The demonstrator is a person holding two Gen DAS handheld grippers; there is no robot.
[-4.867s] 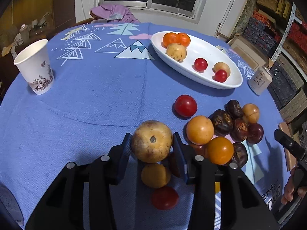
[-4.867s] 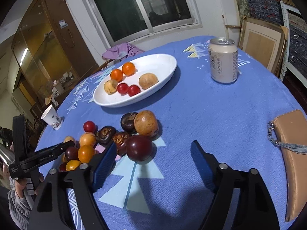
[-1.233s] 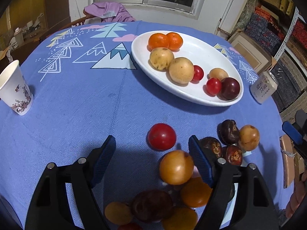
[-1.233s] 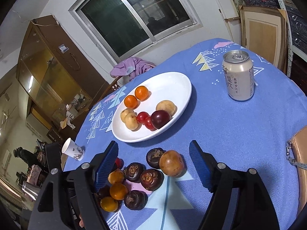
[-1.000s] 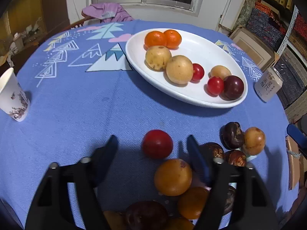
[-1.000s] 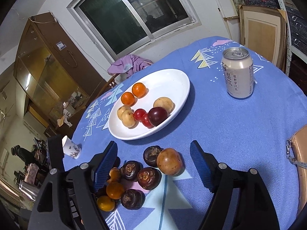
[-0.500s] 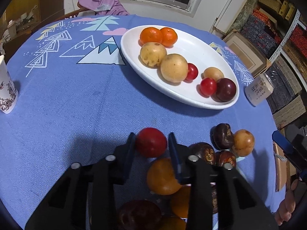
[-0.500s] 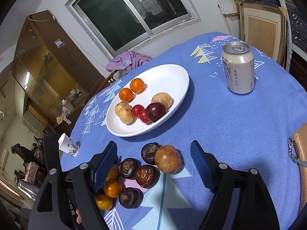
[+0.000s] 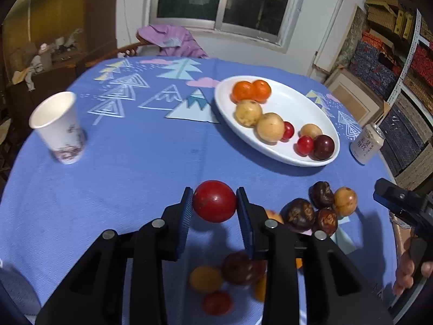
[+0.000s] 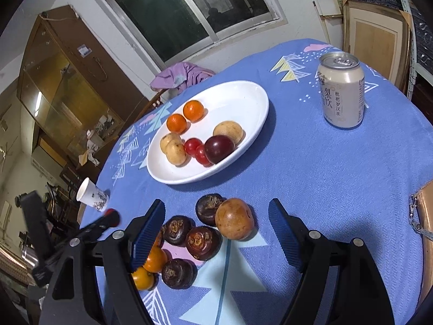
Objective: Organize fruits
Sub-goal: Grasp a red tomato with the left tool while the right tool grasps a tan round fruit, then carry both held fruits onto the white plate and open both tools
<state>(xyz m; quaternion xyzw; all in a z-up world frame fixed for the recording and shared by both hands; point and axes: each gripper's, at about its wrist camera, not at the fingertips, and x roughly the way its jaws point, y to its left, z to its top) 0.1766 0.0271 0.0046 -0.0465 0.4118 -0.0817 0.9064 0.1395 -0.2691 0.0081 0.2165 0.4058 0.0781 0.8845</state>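
My left gripper (image 9: 215,203) is shut on a red round fruit (image 9: 214,201) and holds it above the blue tablecloth. The white oval plate (image 9: 295,100) sits beyond it to the right, holding oranges, tan fruits, small red fruits and a dark plum (image 9: 323,146). Loose fruit lies below and right of the gripper, with dark brown ones (image 9: 300,214) and a tan one (image 9: 345,201). My right gripper (image 10: 216,230) is open and empty over a tan fruit (image 10: 234,218) and dark brown fruits (image 10: 203,242). The plate (image 10: 243,97) lies behind them.
A paper cup (image 9: 59,130) stands at the left of the table. A drink can (image 10: 341,90) stands at the right, past the plate. A tan pouch (image 10: 425,216) lies at the right edge. A chair with purple cloth (image 9: 173,42) stands behind the table.
My left gripper has closed on the red fruit and lifted it off the cloth. My right gripper has moved a little closer to the loose fruit pile.
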